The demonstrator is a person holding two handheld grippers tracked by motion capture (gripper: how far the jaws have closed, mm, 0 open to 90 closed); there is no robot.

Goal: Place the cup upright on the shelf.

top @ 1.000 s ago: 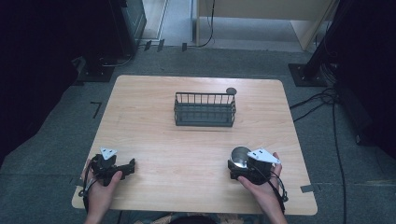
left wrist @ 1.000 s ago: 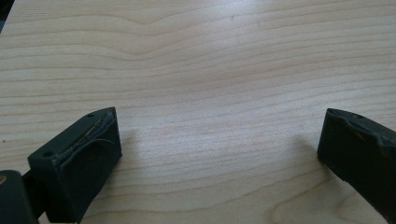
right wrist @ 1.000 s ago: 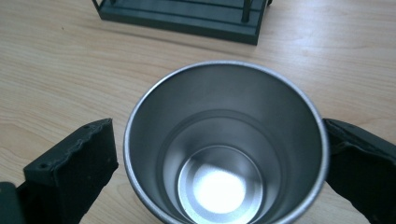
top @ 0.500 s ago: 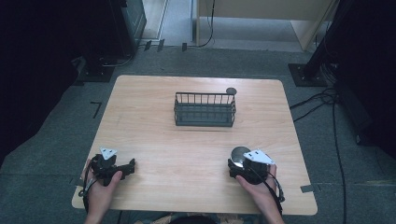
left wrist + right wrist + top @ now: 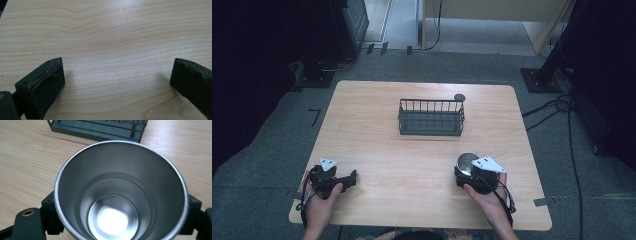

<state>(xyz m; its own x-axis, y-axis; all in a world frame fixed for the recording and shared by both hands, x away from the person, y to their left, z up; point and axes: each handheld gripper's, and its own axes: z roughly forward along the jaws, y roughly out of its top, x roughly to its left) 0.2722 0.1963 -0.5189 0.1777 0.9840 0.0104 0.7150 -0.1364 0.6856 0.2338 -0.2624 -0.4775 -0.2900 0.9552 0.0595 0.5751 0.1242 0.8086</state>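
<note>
Plainly unmarked, the steel cup (image 5: 120,192) sits clamped in the right gripper (image 5: 472,172); left gripper (image 5: 117,80) gapes wide.

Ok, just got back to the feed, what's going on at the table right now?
A person holds a hand-held gripper in each hand at a wooden table. The right hand-held gripper has just closed its jaws on a steel cup, which is empty and upright near the front right of the table. The left hand-held gripper rests open over bare wood. A dark wire basket stands beyond, mid-table.

I am seeing a dark wire basket (image 5: 431,117) sitting near the far edge of the wooden counter (image 5: 377,145), with a small round disc (image 5: 459,97) lying just behind its corner.
</note>
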